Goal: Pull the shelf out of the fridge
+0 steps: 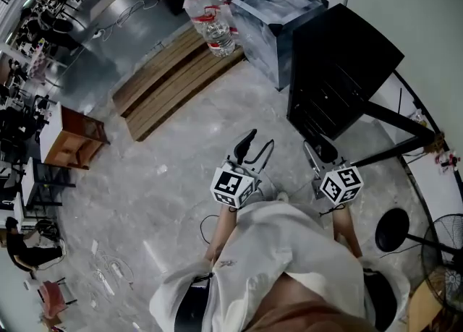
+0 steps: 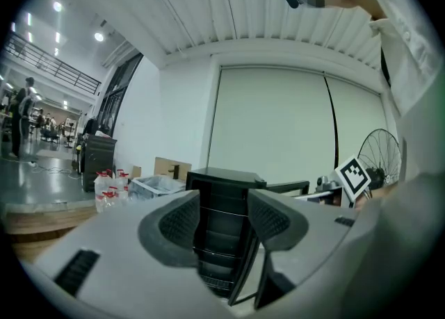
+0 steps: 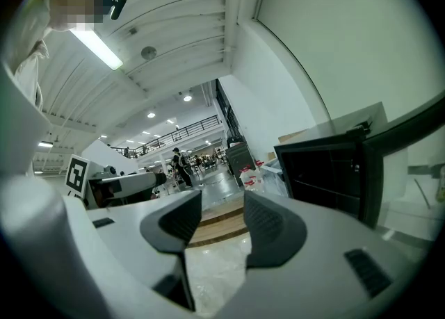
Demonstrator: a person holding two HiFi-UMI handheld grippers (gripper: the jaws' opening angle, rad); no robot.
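A black mini fridge (image 1: pixel 336 70) stands on the floor ahead of me, with its door (image 1: pixel 394 124) swung open to the right. In the left gripper view the fridge (image 2: pixel 222 192) shows straight ahead between the jaws, with wire shelves (image 2: pixel 219 241) inside it. My left gripper (image 1: pixel 248 144) is held short of the fridge, open and empty (image 2: pixel 224 217). My right gripper (image 1: pixel 323 151) hovers beside it, nearer the fridge front, also open with nothing between its fingers (image 3: pixel 222 224). From the right gripper's side the fridge (image 3: pixel 327 175) lies off to the right.
Water bottles (image 1: pixel 210 16) and a clear plastic bin (image 1: pixel 271 9) stand behind the fridge. Wooden pallets (image 1: pixel 173 77) lie to the far left. A fan (image 1: pixel 445 258) and a round black base (image 1: pixel 392 229) are at the right, and a wooden stand (image 1: pixel 72 139) at the left.
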